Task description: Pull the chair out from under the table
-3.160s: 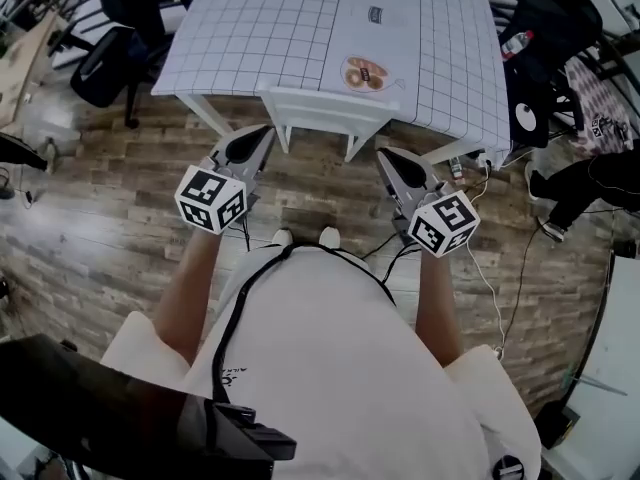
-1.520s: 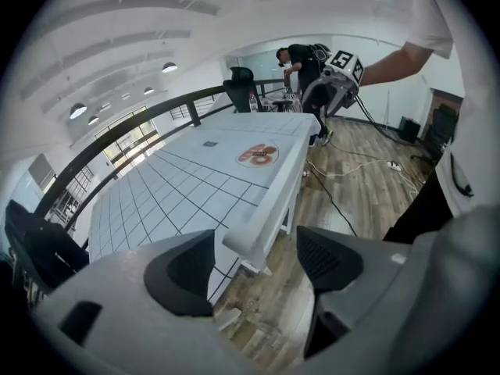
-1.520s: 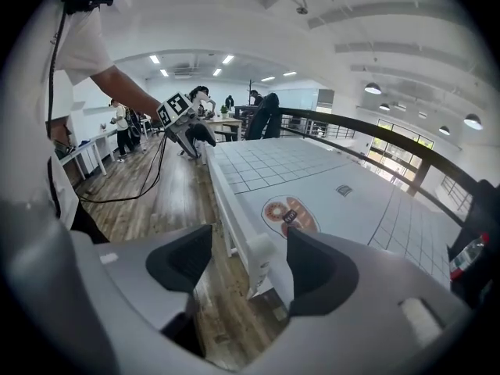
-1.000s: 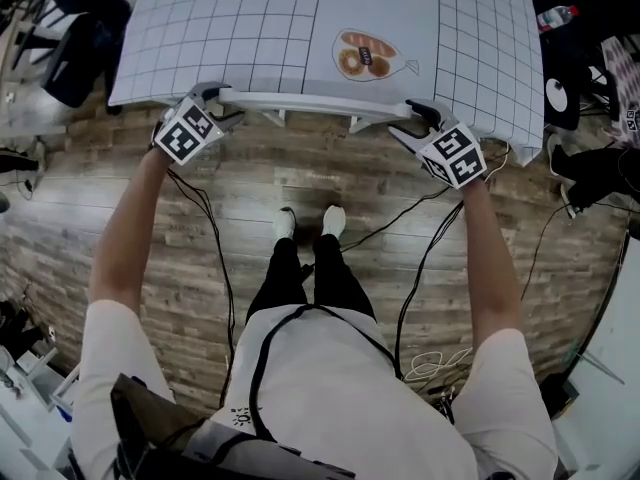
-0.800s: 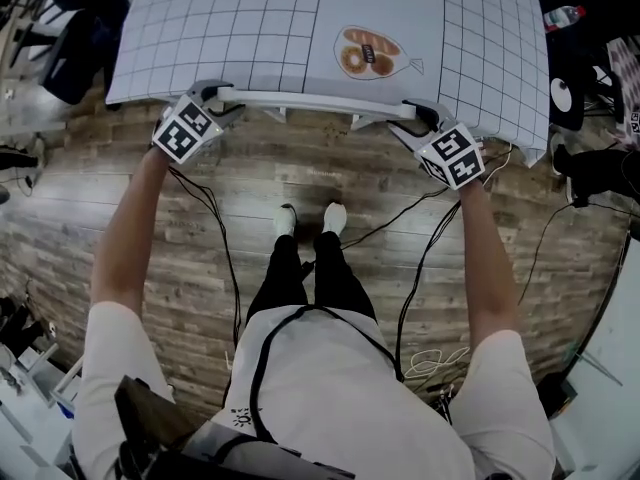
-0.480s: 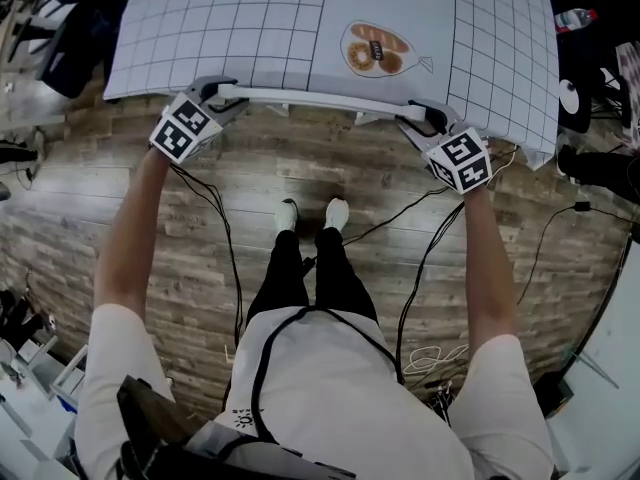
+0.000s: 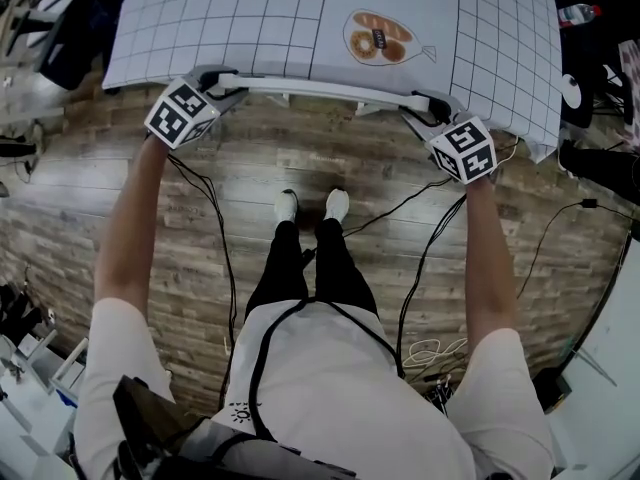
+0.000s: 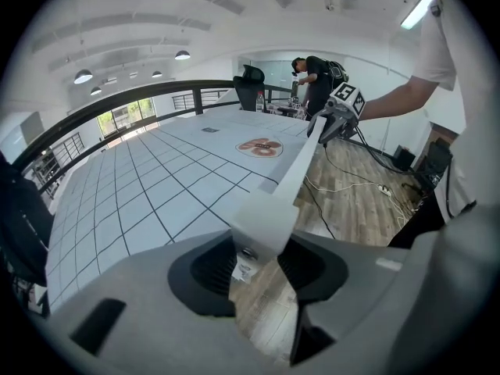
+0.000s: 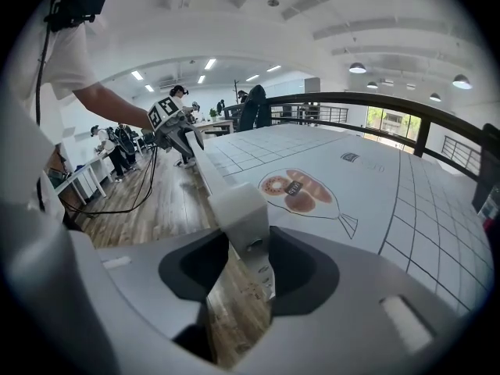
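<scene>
Your left gripper (image 7: pixel 213 76) and right gripper (image 7: pixel 428 105) have just been closing. A second ago the jaws stood wider; now each pair pinches one end of the chair (image 7: pixel 320 89) at its top rail. The chair remains tucked under the tabletop (image 7: pixel 230 18) just beyond the jaws, so the pull looks ready to start.

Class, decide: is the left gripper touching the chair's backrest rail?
Touching. In the left gripper view, the left gripper, jaws just closing, clamps the backrest rail.
</scene>
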Tool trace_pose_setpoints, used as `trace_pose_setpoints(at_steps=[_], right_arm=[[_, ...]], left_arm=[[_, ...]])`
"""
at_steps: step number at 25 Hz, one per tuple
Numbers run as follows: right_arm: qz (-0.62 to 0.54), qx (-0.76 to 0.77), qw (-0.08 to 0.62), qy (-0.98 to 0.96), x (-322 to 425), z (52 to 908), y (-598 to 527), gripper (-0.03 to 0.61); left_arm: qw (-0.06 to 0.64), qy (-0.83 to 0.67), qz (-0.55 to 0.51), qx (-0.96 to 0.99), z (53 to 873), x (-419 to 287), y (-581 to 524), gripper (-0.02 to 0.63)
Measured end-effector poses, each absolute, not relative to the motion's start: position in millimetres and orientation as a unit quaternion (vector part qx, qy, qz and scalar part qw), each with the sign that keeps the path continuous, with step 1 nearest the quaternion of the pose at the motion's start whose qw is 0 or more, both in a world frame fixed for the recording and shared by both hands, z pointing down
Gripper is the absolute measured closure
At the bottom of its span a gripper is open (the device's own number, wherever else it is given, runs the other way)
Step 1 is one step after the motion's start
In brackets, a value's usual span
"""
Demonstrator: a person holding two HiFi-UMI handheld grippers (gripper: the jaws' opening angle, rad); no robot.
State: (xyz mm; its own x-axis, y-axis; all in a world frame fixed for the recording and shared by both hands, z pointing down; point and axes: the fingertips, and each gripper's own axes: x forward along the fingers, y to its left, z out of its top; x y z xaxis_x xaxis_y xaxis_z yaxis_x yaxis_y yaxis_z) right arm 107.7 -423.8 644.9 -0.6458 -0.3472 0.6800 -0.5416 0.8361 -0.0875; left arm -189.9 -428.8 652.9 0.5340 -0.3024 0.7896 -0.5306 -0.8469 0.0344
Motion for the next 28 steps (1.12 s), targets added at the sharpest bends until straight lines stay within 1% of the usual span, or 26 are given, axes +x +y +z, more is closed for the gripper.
trace_pose_setpoints(at_steps=[13, 28], right_arm=[[0.154, 0.24, 0.358, -0.889, 106.2, 642.2, -355.9, 0.411], [0.163, 0.233, 0.38, -0.88, 103.5, 641.0, -252.9, 0.413]], left_arm=[[0.149, -0.224, 0.428, 0.863, 649.8, -190.9, -372.6, 0.451], [0.152, -0.207, 0.439, 0.861, 647.9, -193.9, -275.6, 0.452]])
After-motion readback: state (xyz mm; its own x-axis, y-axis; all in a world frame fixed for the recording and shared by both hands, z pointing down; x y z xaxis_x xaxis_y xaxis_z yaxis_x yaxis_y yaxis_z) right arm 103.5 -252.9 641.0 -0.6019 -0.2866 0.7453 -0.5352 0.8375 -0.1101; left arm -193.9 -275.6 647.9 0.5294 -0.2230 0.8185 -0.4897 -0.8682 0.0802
